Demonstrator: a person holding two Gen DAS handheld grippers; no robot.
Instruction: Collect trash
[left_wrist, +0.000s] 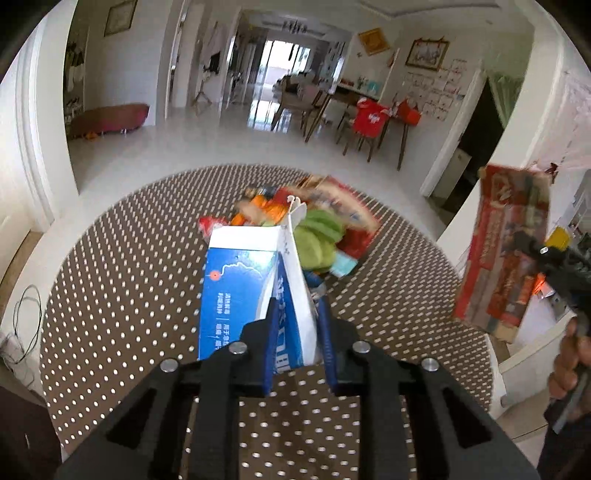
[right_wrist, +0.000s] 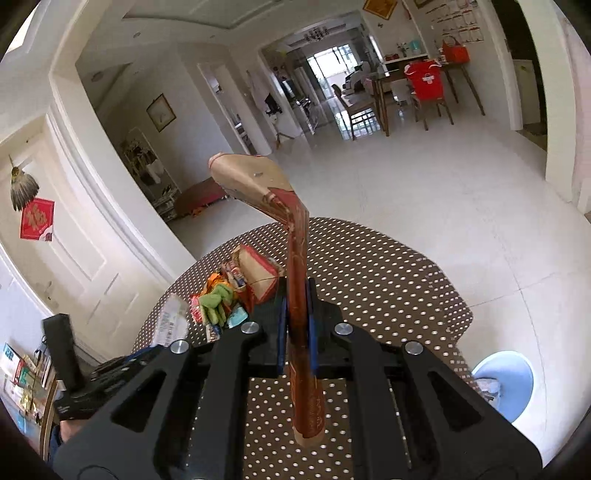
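Observation:
My left gripper is shut on a blue and white carton, held upright over the dotted brown table. Beyond it lies a pile of trash: green and orange wrappers and a red flat box. My right gripper is shut on a flattened red and brown cardboard carton that bends over above the fingers. In the left wrist view that same carton hangs off the table's right side. The trash pile sits left of the right gripper.
A light blue round bin stands on the floor right of the table. A hand grips the right tool. Chairs and a dining table stand far back across the white floor. A black cable lies at left.

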